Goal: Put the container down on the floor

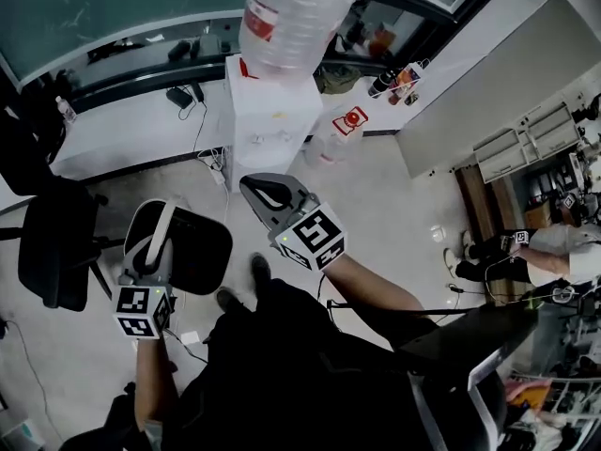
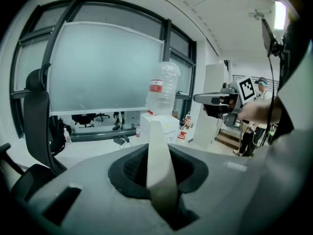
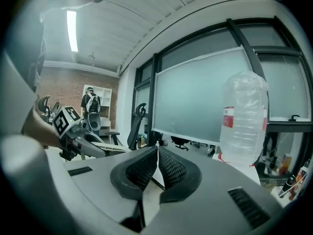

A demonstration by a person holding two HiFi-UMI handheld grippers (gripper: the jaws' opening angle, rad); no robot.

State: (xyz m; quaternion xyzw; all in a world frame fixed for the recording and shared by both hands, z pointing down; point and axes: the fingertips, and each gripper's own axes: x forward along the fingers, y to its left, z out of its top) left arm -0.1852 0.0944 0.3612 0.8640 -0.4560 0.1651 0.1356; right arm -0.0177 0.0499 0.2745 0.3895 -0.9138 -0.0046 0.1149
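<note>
Nearest the head, the right gripper (image 3: 156,153) is clenched on nothing, and the left gripper (image 2: 157,146) stands part open around a pale strip I cannot identify. Beyond them, the bottle (image 1: 296,12) sits upturned, seemingly empty, atop the dispenser (image 1: 272,111), off the floor (image 1: 376,205).

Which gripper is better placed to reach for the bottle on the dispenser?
Probably right: the right gripper is nearer the bottle, though its fingers are shut. The left gripper, fingers apart, sits further back.

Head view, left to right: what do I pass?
Black office chair → left claw → water dispenser → white drawer unit. The right claw is left out: it overlaps the dispenser.
</note>
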